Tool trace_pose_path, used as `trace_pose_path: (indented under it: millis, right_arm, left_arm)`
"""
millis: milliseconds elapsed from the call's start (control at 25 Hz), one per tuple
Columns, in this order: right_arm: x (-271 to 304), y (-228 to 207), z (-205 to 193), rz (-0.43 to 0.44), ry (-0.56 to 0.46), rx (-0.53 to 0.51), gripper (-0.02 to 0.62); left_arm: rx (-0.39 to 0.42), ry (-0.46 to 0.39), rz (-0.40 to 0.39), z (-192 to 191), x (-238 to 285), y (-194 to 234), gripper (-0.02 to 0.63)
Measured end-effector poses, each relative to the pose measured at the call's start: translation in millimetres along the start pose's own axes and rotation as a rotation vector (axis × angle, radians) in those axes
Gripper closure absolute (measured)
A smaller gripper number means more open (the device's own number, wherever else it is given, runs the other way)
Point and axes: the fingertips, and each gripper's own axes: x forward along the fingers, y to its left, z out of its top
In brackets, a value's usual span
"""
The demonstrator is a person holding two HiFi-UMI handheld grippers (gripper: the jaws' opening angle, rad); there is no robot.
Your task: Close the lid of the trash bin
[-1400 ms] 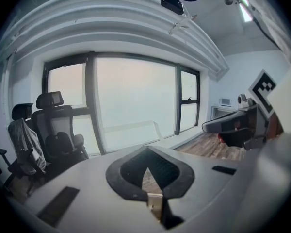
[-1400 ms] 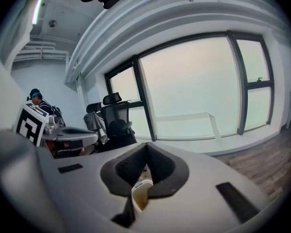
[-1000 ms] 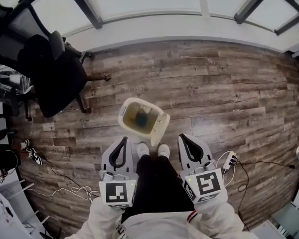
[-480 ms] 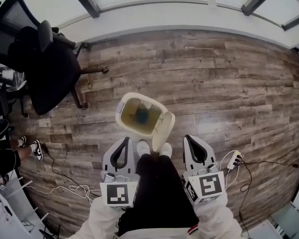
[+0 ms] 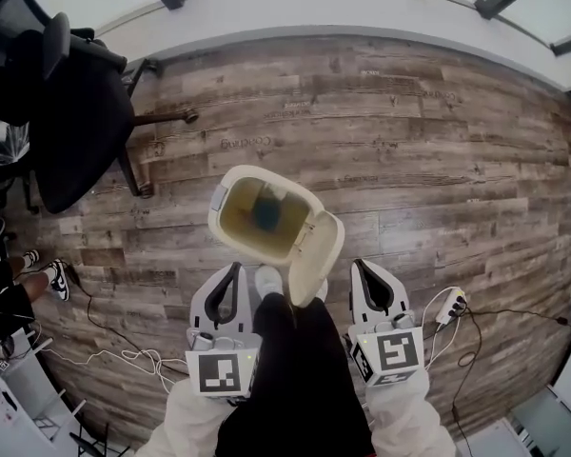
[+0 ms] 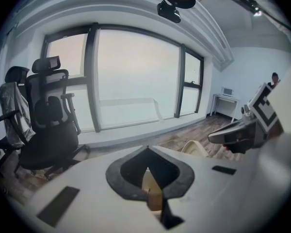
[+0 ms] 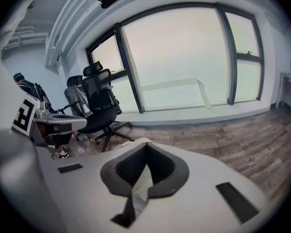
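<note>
From the head view, the trash bin [image 5: 230, 190] stands on the wooden floor [image 5: 409, 160], just ahead of the person's shoes [image 5: 266, 279]. Its lid [image 5: 321, 255] is open, swung up and over on the side nearer the right gripper. Something bluish lies at the bottom of the bin (too blurred to name). The left gripper [image 5: 236, 270] and the right gripper [image 5: 360, 267] are held low on either side of the person's legs. Both point forward toward the bin, and neither touches the bin or the lid. A black office chair [image 5: 71, 122] stands well off to the left. A power strip [image 5: 446, 305] with its cable lies on the floor to the right.

In the left gripper view, the left gripper [image 6: 146, 153] has its jaws brought together at the tips with nothing held between them. A cream part of the bin shows through the gap behind the tips, and the rim of the trash bin [image 6: 196, 148] peeks over the gripper's body. The right gripper [image 6: 240, 132] appears on the right, the office chair [image 6: 47, 125] on the left, and a large window [image 6: 136, 81] lies ahead.

In the right gripper view, the right gripper [image 7: 145, 147] also has its jaw tips meeting, and it grips nothing. The left gripper [image 7: 56, 123] shows on the left. The office chair [image 7: 101, 106] stands in front of the window [image 7: 184, 62].
</note>
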Motion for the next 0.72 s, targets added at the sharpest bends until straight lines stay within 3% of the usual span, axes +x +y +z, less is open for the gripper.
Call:
trace_pose_path:
  millis: [360,720]
  right_arm:
    - [39,9,-43,0.082,0.076,0.011,0.572]
    - [48,14,-36,0.085,0.083,0.0,0.572]
  left_arm:
    - [-0.019,0.039,-0.001,-30,27,10,0.601]
    - [-0.025,0.042,0.014,-30,29,26,0.601]
